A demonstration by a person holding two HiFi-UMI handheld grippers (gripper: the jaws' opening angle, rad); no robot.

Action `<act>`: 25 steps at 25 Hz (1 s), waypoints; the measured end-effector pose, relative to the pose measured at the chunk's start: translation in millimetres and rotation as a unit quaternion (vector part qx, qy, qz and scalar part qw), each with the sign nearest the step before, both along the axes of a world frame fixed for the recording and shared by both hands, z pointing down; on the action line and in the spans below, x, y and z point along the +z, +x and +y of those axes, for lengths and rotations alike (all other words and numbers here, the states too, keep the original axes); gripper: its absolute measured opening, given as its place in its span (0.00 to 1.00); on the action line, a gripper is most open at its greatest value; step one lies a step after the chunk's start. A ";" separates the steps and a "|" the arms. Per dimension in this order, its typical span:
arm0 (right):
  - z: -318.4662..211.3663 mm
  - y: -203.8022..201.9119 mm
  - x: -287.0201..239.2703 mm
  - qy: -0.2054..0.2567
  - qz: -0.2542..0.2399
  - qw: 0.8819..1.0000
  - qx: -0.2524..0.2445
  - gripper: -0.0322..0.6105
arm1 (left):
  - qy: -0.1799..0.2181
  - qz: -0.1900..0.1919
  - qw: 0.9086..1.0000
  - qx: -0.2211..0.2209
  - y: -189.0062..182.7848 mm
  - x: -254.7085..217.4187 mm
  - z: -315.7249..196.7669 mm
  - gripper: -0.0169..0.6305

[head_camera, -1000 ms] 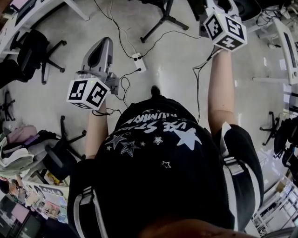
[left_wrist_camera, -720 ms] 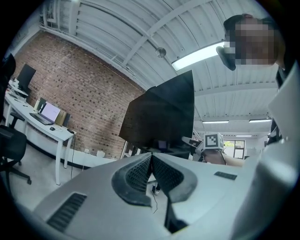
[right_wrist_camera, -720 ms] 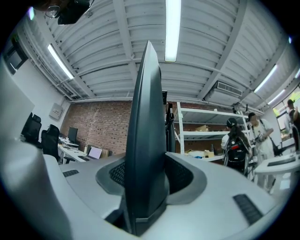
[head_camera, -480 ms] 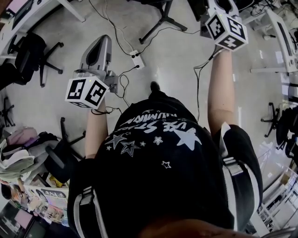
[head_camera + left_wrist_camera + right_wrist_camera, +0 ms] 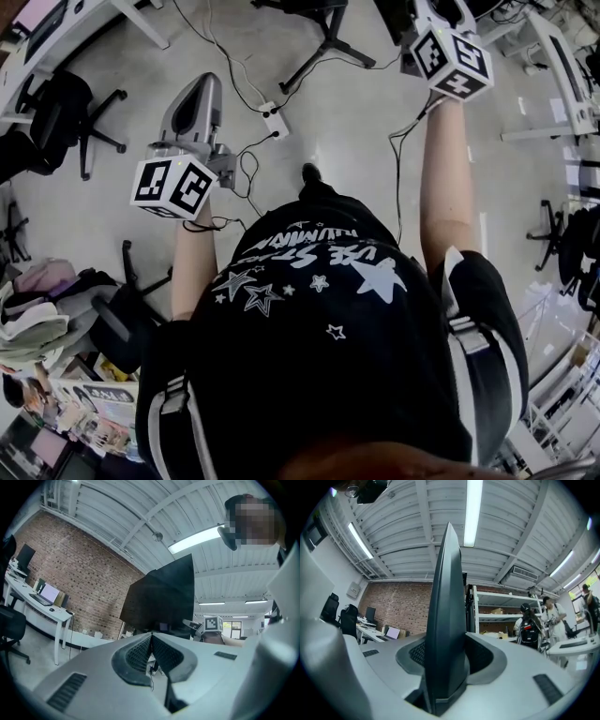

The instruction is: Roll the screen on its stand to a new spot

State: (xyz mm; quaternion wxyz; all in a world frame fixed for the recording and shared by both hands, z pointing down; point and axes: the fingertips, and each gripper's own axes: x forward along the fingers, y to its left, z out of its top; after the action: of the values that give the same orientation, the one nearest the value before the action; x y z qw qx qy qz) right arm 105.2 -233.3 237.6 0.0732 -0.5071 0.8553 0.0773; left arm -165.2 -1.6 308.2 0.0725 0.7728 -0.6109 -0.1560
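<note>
Jaws of the right gripper (image 5: 445, 643) are pinching the screen (image 5: 447, 583) edge-on, left gripper (image 5: 151, 638) is just pressed together, holding nothing.

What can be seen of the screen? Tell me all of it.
The screen is a large, flat, dark panel, matte as it looks. In the right gripper view it stands edge-on: a thin upright edge, narrowing upward, clamped on both faces by the right tool's ribbed pads. In the left gripper view it is a wide black rectangle, upright. The left tool, shut and empty, does not touch it. Its stand cannot be made out.
</note>
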 end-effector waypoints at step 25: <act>94.0 33.2 42.6 -0.033 0.034 0.999 0.021 0.43 | -0.005 0.030 1.000 -0.004 -2.2 23.2 73.4 0.05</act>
State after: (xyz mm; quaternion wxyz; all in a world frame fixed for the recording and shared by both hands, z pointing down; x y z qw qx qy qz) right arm 138.4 -139.3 280.2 0.0260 -0.5244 0.8484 0.0680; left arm -167.4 71.8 331.4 0.0941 0.7647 -0.6127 -0.1758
